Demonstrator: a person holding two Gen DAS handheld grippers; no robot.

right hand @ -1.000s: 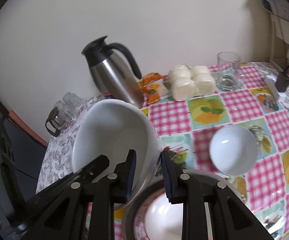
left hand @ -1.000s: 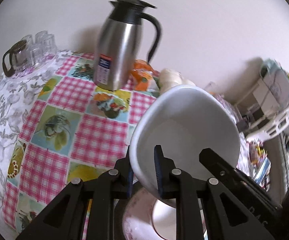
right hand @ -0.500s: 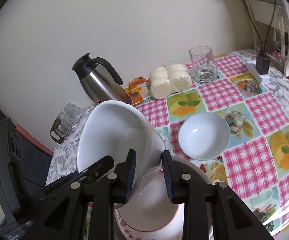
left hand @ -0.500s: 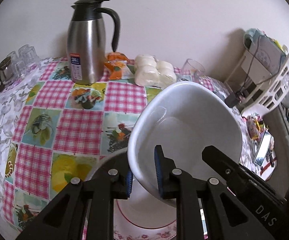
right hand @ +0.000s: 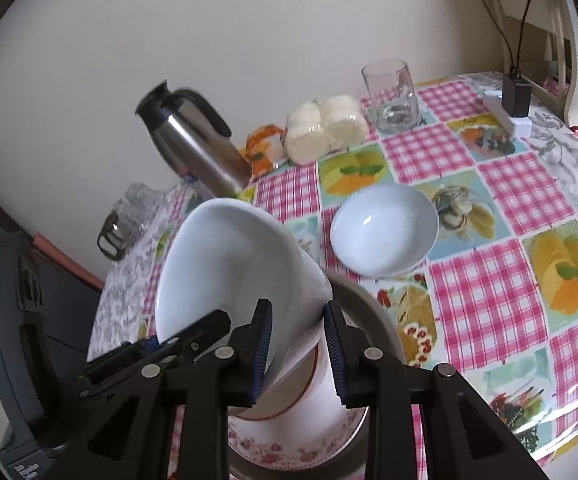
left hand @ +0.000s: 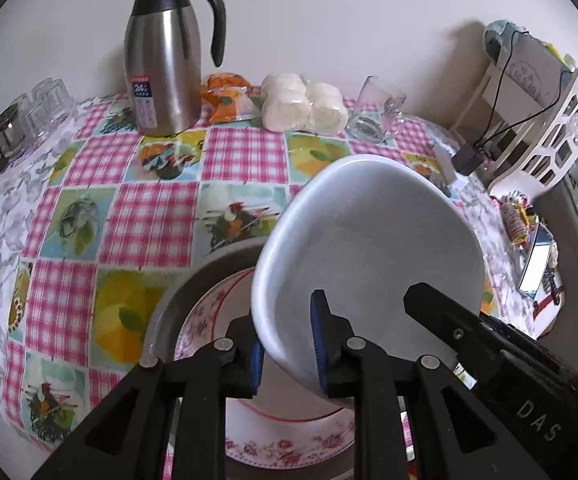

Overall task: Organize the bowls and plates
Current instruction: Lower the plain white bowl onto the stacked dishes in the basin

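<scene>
Closest in, both grippers pinch the rim of one large white bowl (left hand: 369,248): the left gripper (left hand: 287,344) has one pad inside and one outside the near wall, and the right gripper (right hand: 297,350) clamps the opposite edge the same way. The bowl is tilted steeply, held just above a floral-rimmed plate (left hand: 289,444) that lies in a wider grey dish (left hand: 165,312); whether its underside touches the plate I cannot tell. So the plates look already stacked and this bowl is about to go on top. Just beyond, a small white bowl (right hand: 385,230) sits loose on the checked tablecloth (left hand: 153,216), not yet gathered, so that seems to be what is left. Farther back, near the wall, stand a steel thermos jug (left hand: 165,56), wrapped buns (left hand: 305,102) and a drinking glass (right hand: 391,96)
</scene>
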